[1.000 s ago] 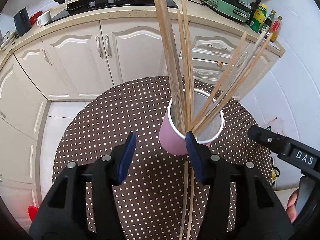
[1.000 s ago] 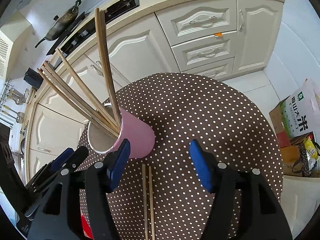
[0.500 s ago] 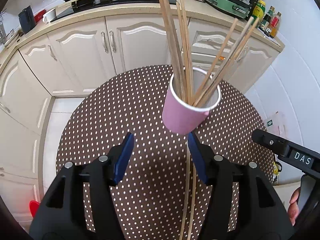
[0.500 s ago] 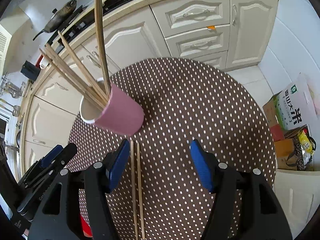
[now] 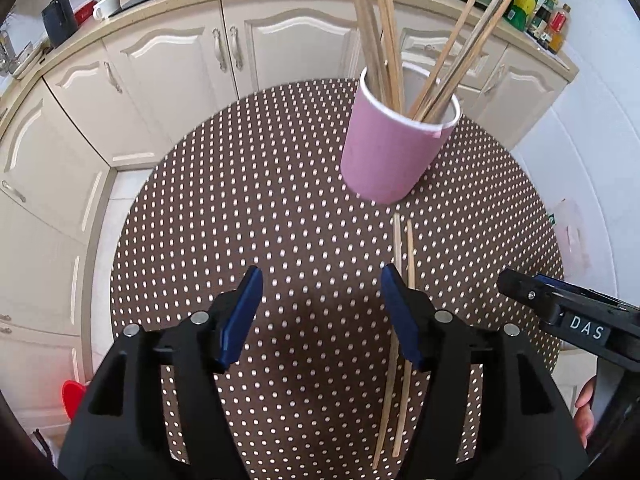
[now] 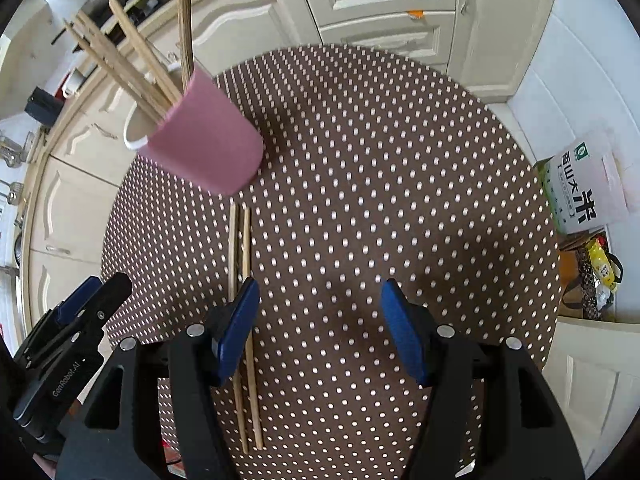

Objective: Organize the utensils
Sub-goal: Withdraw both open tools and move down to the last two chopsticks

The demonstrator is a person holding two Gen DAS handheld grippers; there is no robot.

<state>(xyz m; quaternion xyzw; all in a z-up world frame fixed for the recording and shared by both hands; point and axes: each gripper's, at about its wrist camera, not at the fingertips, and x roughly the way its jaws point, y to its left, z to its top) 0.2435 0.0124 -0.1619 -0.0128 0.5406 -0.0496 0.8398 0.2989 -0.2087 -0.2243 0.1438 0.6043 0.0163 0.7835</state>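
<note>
So there's a round desk (image 5: 248, 208) with a brown polka-dot cloth, and a pink cup (image 5: 390, 148) standing on it with a bunch of wooden chopsticks (image 5: 440, 68) sticking out at different angles. Two more loose chopsticks (image 5: 402, 264) lie side by side flat on the cloth, their far ends just short of the cup's base. The left tool (image 5: 322, 312) hangs over the desk with its jaws opening and nothing between them; the loose pair runs under its right-hand finger. From the right wrist view the right tool (image 6: 320, 320) is spread apart and empty too, with the same pair passing under its left-hand finger. Each tool shows up at the edge of the other's camera. Cream kitchen cabinets (image 5: 168, 72) curve round behind the desk
</note>
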